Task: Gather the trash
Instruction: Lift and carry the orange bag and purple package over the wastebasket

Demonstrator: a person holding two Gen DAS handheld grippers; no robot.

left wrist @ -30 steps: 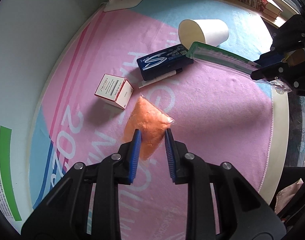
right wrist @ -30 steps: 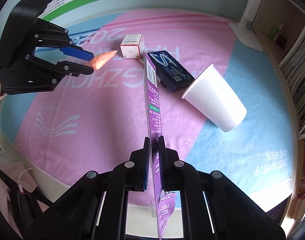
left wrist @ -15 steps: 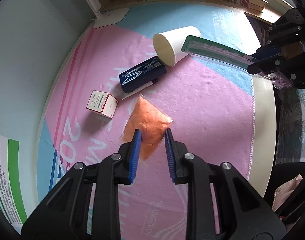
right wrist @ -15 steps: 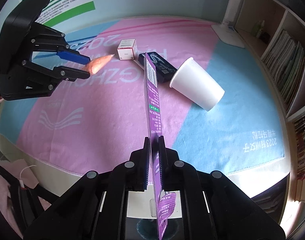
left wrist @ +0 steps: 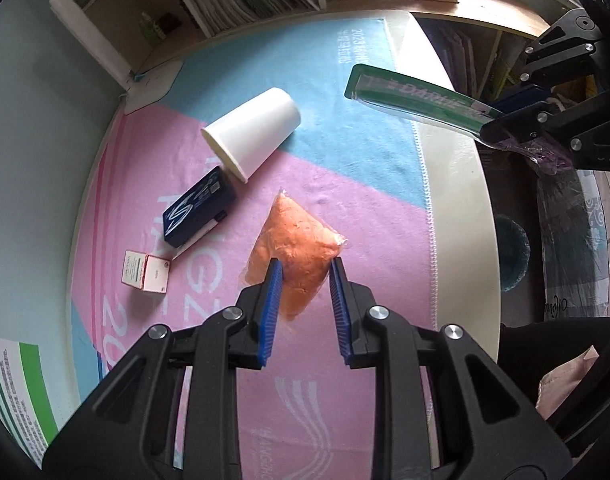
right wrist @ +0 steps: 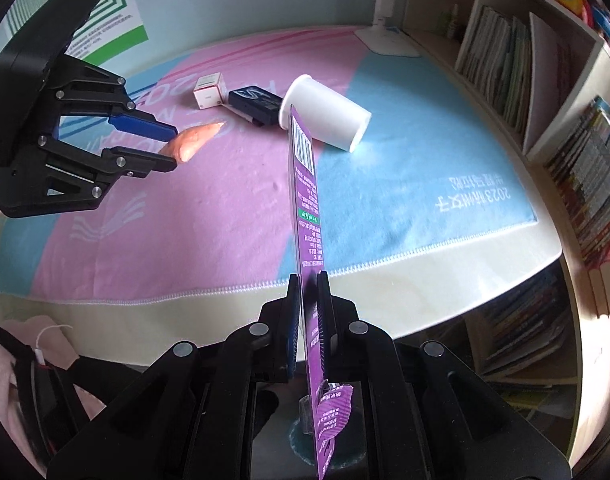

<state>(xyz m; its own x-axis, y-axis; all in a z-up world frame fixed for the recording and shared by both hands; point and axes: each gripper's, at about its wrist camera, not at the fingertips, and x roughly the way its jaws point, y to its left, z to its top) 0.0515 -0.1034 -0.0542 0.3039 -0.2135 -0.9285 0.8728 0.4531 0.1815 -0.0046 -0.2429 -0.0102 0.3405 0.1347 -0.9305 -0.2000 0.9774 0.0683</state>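
The desk (left wrist: 453,184) has a pink and blue cloth (left wrist: 345,208) over it. Both hand-held grippers are above it, each with a piece of trash.

The right hand-held gripper (right wrist: 308,300) is closed tight on a long, flat box (right wrist: 307,192). The box sticks out straight ahead of it, past the near edge of the desk. Right under this hand-held gripper, down by the floor, is something round and dark (left wrist: 513,252). It may be the trash bin, but it is too hard to see to be sure.

The left hand-held gripper (left wrist: 305,276) is partly closed around an orange bag (left wrist: 297,248). The bag looks lifted off the cloth. It is soft and could slip out.

In front of the left hand-held gripper lie a white cup (left wrist: 253,132) on its side, a dark blue box (left wrist: 199,212) and a small white box (left wrist: 147,274). They are still on the cloth.

So this looks like the carry step, with two pieces in hand and three left. The next move is likely to take the long box and the bag over the bin and open up to let them drop. The long box should point down first so it goes in.
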